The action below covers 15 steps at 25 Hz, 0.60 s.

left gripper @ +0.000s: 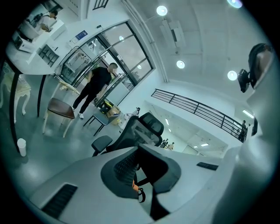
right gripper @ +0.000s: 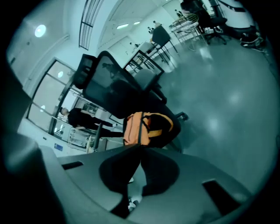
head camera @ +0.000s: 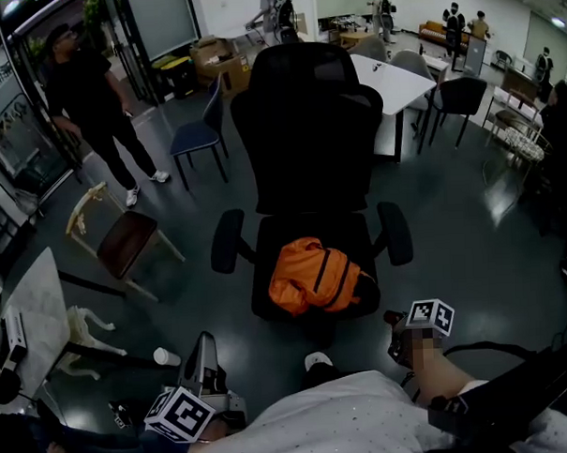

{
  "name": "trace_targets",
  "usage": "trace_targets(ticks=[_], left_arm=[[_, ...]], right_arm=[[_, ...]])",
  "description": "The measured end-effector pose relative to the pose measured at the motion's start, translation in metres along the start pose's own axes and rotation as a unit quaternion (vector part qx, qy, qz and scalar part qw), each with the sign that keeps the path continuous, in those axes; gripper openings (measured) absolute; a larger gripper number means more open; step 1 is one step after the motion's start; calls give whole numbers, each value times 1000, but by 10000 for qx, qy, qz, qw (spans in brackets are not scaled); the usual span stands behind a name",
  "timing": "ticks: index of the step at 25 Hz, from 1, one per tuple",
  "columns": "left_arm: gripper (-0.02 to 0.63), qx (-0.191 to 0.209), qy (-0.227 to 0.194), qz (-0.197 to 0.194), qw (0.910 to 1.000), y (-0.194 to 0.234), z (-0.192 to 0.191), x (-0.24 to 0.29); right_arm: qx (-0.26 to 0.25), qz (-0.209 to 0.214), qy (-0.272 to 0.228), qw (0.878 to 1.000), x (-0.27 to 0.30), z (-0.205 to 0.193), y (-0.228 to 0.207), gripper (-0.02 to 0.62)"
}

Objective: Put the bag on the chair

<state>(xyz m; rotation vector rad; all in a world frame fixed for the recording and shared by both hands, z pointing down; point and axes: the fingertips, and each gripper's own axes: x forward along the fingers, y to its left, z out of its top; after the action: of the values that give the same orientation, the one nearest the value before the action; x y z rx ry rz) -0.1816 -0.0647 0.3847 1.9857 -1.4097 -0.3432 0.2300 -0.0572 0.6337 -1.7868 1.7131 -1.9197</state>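
Head view is showing the orange bag [head camera: 314, 276] lying on the seat of the black office chair [head camera: 303, 126]. The left gripper [left gripper: 139, 148] and the right gripper [right gripper: 141, 148] are hanging low before the chair, apart from the bag, both with jaws pressing together and holding nothing.

A person in black [head camera: 86, 98] stands upper left; blue chair [head camera: 197, 135] nearby; brown-seated wooden chair [head camera: 125, 239] at left; white table [head camera: 394, 80] upper right.
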Motion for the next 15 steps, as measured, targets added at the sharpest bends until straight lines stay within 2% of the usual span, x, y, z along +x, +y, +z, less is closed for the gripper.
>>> trace_targets(ticks=[3, 7, 10, 15], left_arm=[[-3, 5, 33, -34, 10000, -6, -10, -16], [-3, 125, 104, -182, 9997, -25, -25, -29], [-3, 227, 99, -402, 9989, -46, -31, -30], [-2, 408, -36, -609, 9973, -88, -31, -20]], right_arm=[[-494, 702, -197, 9961, -13, 2, 49, -1], [-1046, 1760, -687, 9764, -47, 8, 120, -2], [-1744, 2341, -934, 9519, -81, 14, 171, -2], [-2956, 3034, -1232, 8974, -142, 39, 246, -2]])
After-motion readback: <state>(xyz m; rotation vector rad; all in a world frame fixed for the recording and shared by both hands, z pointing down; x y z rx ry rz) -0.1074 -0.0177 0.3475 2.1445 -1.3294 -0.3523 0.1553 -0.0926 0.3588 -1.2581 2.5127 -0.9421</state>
